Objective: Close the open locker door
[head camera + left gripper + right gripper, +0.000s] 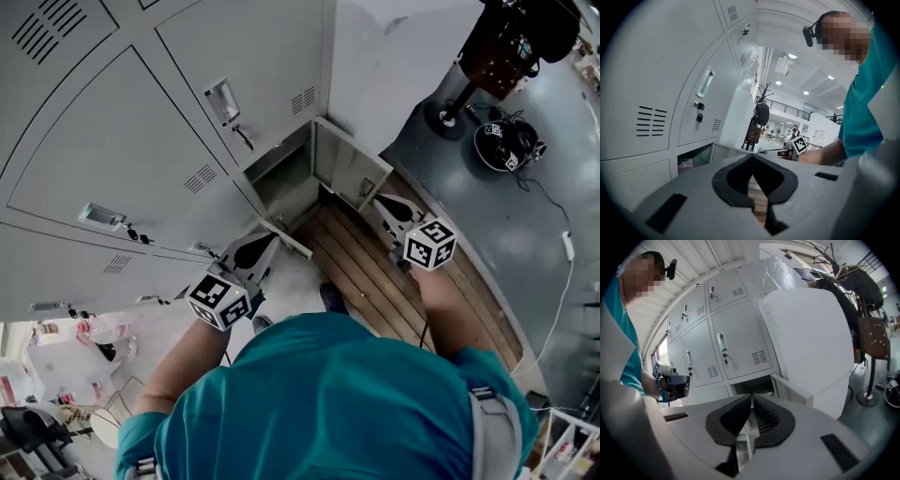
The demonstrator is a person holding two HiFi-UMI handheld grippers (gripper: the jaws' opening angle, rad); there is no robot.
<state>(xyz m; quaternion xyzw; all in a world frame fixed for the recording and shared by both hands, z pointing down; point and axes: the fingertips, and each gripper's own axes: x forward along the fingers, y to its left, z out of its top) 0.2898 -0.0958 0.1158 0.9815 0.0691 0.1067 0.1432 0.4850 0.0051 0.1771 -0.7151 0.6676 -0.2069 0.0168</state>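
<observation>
Locker door (349, 167) hangs open just ahead of right claw (382, 202) | left claw (274, 232) farther off | both claws pinched together, empty

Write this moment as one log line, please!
locker door: open | left gripper: shut, empty | right gripper: shut, empty, near the door | step: door not yet closed

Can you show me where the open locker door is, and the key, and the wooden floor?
open locker door (349, 167), head view, on the middle of its inside face.
key (699, 117), left gripper view, on the dark key hanging below the lock.
wooden floor (370, 272), head view, on a bare plank.
</observation>
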